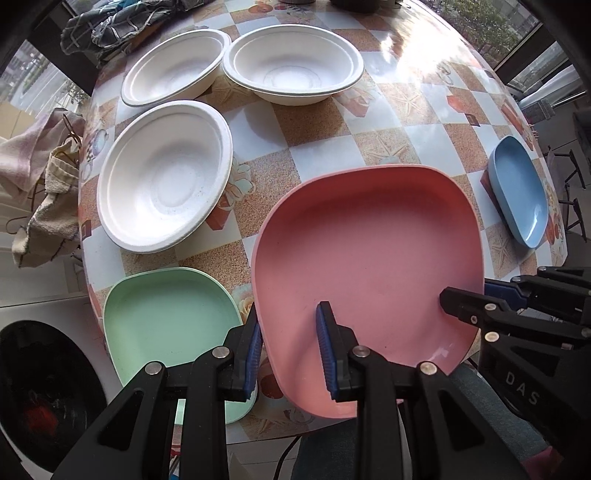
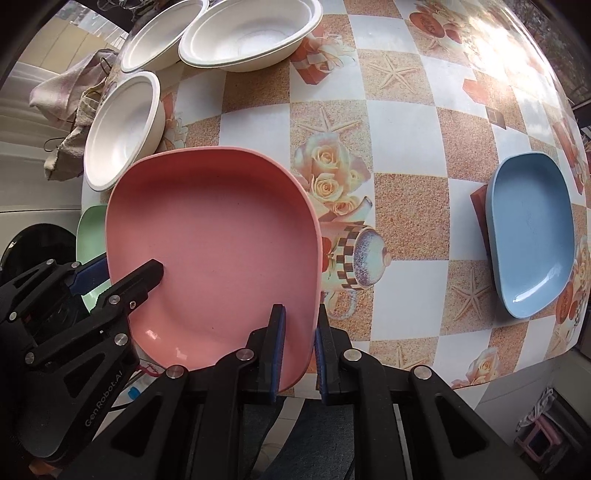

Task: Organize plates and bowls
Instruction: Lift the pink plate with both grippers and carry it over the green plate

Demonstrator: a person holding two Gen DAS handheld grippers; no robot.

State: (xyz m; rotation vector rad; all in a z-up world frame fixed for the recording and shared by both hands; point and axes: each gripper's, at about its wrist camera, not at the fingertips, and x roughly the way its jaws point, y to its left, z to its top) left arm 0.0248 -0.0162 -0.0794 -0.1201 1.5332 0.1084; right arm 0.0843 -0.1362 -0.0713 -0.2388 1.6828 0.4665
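round bench covered with a glossy checked oilcloth of white and sandy squares, printed with starfish, roses and teapots; strong daylight glares off its far right part. windows with greenery outside ring the far side of the room.

pink plate, a rounded square, sits at the near edge of the bench, its near side appearing lifted and overhanging the edge. left claw straddles the plate's near left rim, one blue-padded finger outside the rim and one inside on the plate floor; the fingers stand somewhat apart and whether the pads press the rim cannot be told. right claw pinches the plate's near right rim, its blue pads close together with the wall between them.

green plate lies flat just left of the pink plate, at the bench's near left edge. blue plate lies well apart at the right edge. three white bowls stand upright on the far left part of the bench, one nearer, two behind it side by side with rims about touching.

crumpled cloths hang beyond the left edge; a dark patterned cloth lies at the far left. a white appliance with a dark round door stands below left.
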